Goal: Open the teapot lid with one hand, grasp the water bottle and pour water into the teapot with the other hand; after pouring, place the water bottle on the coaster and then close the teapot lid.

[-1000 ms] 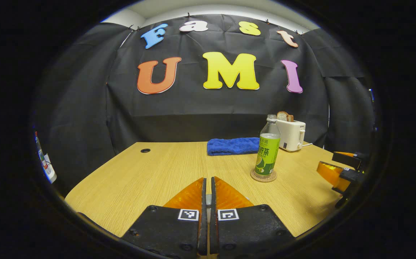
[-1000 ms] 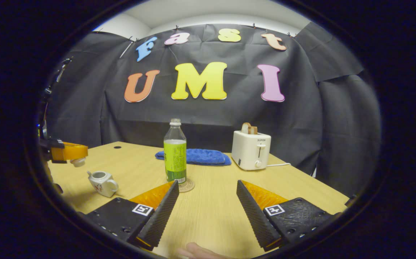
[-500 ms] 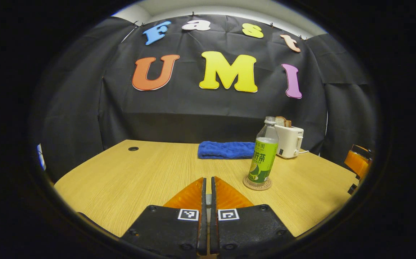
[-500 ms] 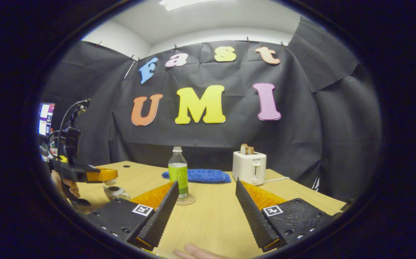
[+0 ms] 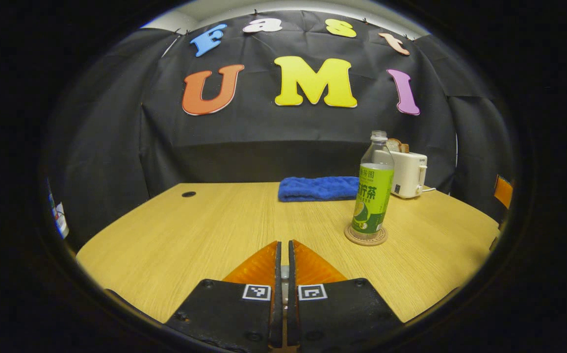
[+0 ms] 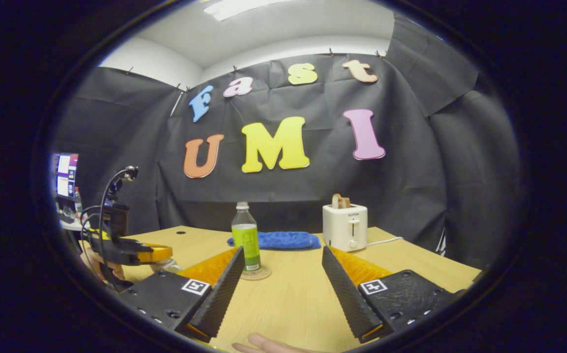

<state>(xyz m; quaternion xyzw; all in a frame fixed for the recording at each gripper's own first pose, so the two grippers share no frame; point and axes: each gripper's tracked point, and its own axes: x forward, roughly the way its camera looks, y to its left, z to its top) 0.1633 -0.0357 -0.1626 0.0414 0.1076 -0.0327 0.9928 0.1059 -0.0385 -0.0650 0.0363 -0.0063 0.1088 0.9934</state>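
right hand-held gripper (image 6: pixel 279 289) has risen, fingers apart; left (image 5: pixel 283 294) closed; water bottle (image 5: pixel 373 189) upright on coaster (image 5: pixel 366 235)

The water bottle (image 5: pixel 376 189) stands upright on the coaster (image 5: pixel 366 235), out on the pale wood worktop (image 5: pixel 205 230). It is a clear plastic bottle with a bright green label wrapped round most of its body and a bare, see-through shoulder and neck above; the mouth looks uncapped, though I cannot be sure from here. The coaster is a small round disc, tan with a darker ring near its edge, lying flat and showing all round the bottle's base. From the right gripper view the same bottle (image 6: pixel 245 236) sits squarely on its coaster (image 6: pixel 256 273), near the middle of the worktop.
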